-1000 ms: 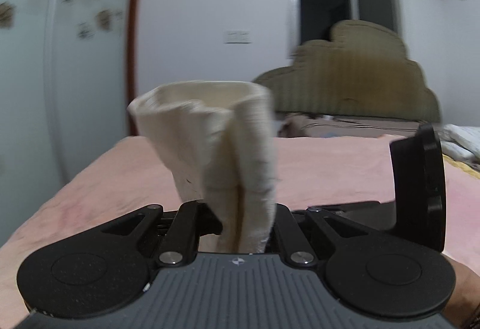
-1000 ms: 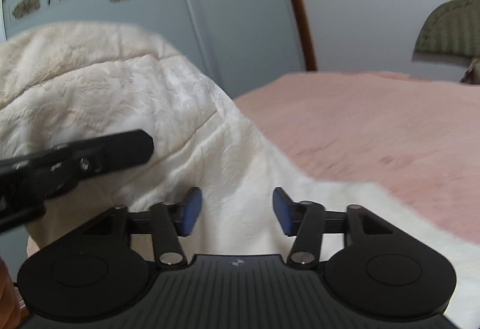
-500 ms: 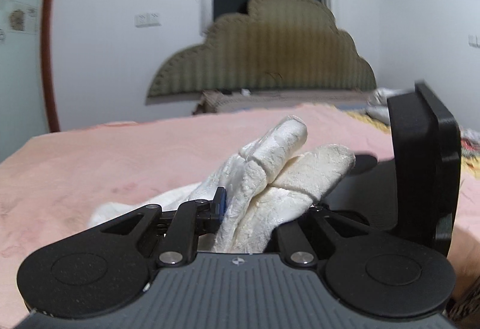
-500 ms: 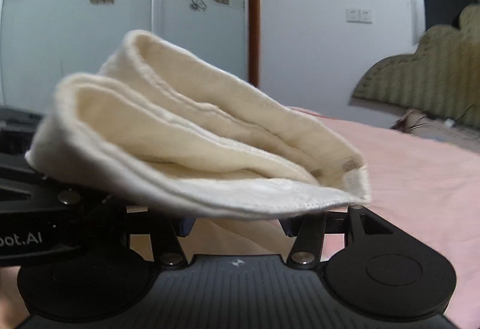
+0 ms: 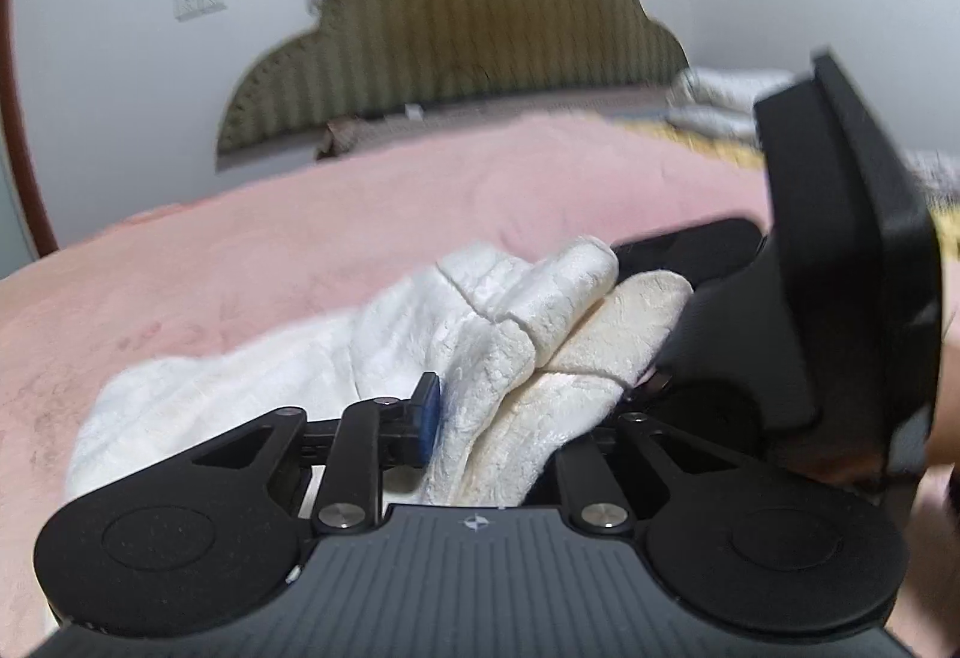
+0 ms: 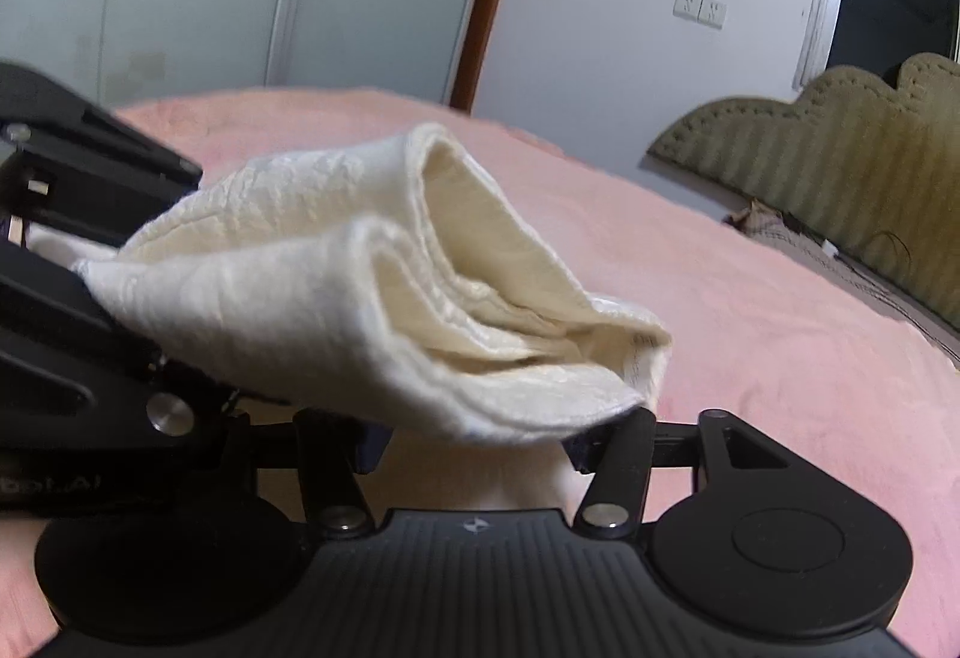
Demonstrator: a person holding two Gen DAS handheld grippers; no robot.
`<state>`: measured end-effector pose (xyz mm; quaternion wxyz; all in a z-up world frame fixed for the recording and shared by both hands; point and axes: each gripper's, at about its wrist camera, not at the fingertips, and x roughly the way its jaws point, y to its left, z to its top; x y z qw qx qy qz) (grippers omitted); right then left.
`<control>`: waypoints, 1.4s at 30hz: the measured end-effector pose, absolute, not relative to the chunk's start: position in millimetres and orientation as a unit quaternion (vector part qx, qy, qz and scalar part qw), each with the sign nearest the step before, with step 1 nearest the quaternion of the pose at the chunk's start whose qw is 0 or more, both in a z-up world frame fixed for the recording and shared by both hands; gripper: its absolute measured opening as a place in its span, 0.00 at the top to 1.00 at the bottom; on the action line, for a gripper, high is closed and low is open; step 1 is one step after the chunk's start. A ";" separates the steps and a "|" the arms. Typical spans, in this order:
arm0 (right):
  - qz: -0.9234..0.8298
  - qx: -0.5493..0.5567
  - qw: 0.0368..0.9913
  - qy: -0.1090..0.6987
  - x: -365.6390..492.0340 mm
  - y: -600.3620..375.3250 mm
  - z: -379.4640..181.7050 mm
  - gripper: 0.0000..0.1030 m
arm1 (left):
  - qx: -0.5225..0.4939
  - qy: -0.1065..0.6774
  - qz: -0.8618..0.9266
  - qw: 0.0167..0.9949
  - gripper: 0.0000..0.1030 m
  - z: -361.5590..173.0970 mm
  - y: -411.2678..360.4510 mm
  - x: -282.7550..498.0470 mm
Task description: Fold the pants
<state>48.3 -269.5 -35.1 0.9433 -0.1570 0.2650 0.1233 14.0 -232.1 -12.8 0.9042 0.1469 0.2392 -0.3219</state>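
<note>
Cream pants, bunched in several layers, lie low over the pink bedspread, one end lifted. Left gripper: jaws opening, thick fold between them, cloth against the blue pad. Right gripper: jaws opening, bundle edge draped over them, no grip visible. Risk: with both loosening, the stacked layers may spring apart or slide askew, spoiling the fold.
</note>
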 end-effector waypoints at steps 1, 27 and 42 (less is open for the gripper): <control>0.119 -0.160 0.940 0.276 44.4 -271.5 -36.3 0.38 | 0.155 0.247 -0.324 0.900 0.77 -16.6 -232.3 13.8; 0.140 -0.101 0.932 0.319 12.0 -247.7 -27.5 0.28 | 0.160 0.318 -0.251 0.900 0.20 -42.7 -98.1 51.7; 0.155 -0.086 0.931 0.318 1.0 -234.3 -13.3 0.19 | 0.131 0.320 -0.221 0.912 0.21 -30.7 -61.5 49.6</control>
